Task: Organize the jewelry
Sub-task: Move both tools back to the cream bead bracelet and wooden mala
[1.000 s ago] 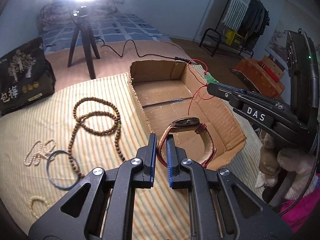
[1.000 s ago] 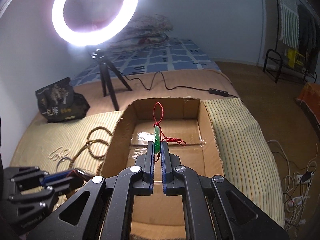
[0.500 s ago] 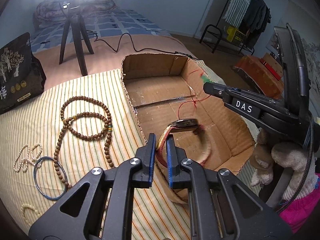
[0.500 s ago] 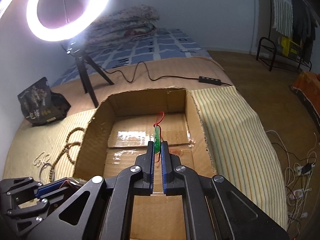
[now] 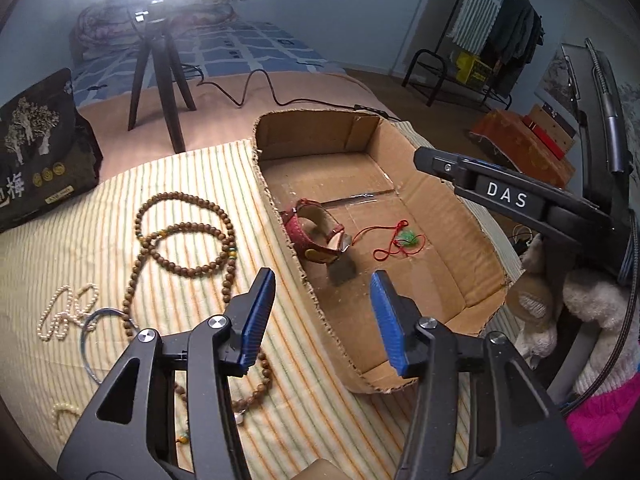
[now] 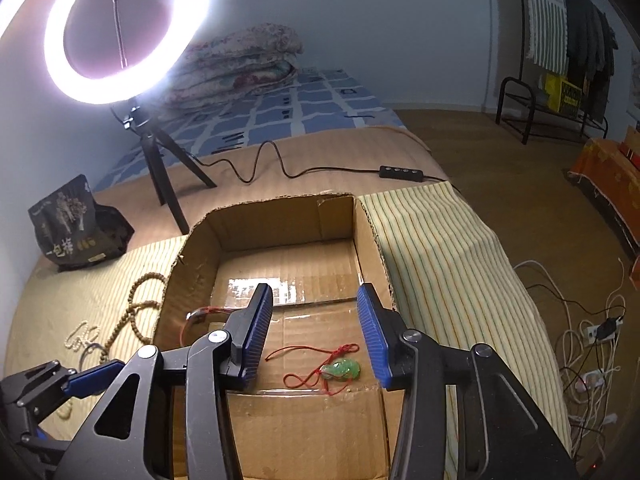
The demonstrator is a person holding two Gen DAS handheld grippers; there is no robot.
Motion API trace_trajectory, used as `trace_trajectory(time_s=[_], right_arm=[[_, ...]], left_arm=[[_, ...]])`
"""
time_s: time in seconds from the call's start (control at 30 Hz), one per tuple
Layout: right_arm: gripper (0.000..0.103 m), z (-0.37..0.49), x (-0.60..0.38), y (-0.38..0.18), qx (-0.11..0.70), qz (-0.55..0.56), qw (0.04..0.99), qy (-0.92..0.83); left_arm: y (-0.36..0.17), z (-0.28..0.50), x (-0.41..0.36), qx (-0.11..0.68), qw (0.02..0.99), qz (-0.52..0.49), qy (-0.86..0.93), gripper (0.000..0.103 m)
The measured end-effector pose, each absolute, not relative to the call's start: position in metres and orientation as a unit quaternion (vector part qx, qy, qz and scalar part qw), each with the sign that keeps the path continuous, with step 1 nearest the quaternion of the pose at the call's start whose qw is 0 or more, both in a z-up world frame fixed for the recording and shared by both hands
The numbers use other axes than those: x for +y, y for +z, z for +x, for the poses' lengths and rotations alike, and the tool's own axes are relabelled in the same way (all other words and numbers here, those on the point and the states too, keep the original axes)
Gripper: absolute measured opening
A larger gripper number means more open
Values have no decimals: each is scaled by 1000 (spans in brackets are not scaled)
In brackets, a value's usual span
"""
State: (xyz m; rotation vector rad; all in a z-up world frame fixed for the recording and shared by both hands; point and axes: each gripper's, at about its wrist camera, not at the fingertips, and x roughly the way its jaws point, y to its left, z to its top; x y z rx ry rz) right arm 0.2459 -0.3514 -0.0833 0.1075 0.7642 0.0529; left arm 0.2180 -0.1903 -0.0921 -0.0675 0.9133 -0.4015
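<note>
Jewelry lay partly inside a cardboard box [image 5: 448, 280] and partly on the striped cloth [image 5: 248, 184] beside it, the cloth covering the end of a bed. Seen from the left wrist, the box filled the middle of the frame, running from about 12 o'clock down toward 5 o'clock, its top open. Behind it, at 11 o'clock, a ring light [image 6: 124, 32] shone on a black tripod [image 5: 160, 80], and a black snack bag [image 5: 36, 152] sat at 9 o'clock. The left gripper [image 5: 322, 312] was spread wide with nothing between its blue pads, poised over the box's near left wall. The right gripper [image 6: 314, 328] was likewise spread and empty, above the box floor. On the cloth, at 9 o'clock from the box, a long wooden bead necklace [image 5: 188, 232] lay in loops, with a thin bangle [image 5: 96, 320] and a pale pearl strand [image 5: 68, 312] close together further left. Inside the box, a red-strapped watch [image 5: 316, 236] rested against the left wall, and just beside it, toward 3 o'clock, a green pendant [image 6: 342, 369] on a red cord [image 6: 304, 364] lay flat on the floor.
</note>
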Motion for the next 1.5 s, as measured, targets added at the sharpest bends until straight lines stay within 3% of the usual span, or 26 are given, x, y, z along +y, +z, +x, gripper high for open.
trace_trajectory(time_s=[0.33, 0.4, 0.5, 0.6, 0.77, 1.13, 1.5], right_arm=[[48, 233, -343, -65, 361, 40, 931, 25], [53, 230, -340, -60, 358, 38, 933, 26], [69, 224, -333, -54, 349, 30, 936, 23], [71, 220, -321, -52, 350, 12, 936, 29], [77, 214, -299, -52, 362, -16, 931, 48], [77, 206, -243, -47, 372, -11, 920, 121], [78, 218, -198, -57, 398, -16, 903, 162]], left_arm=[[-75, 202, -167, 423, 889, -29, -170, 50], [-71, 200, -161, 421, 892, -28, -163, 51], [-65, 195, -148, 415, 896, -24, -153, 52], [-60, 189, -131, 409, 901, -23, -141, 61], [-54, 182, -89, 407, 906, -33, -110, 62], [-61, 155, -6, 429, 901, -37, -57, 62], [-85, 138, 29, 460, 885, -44, -53, 62]])
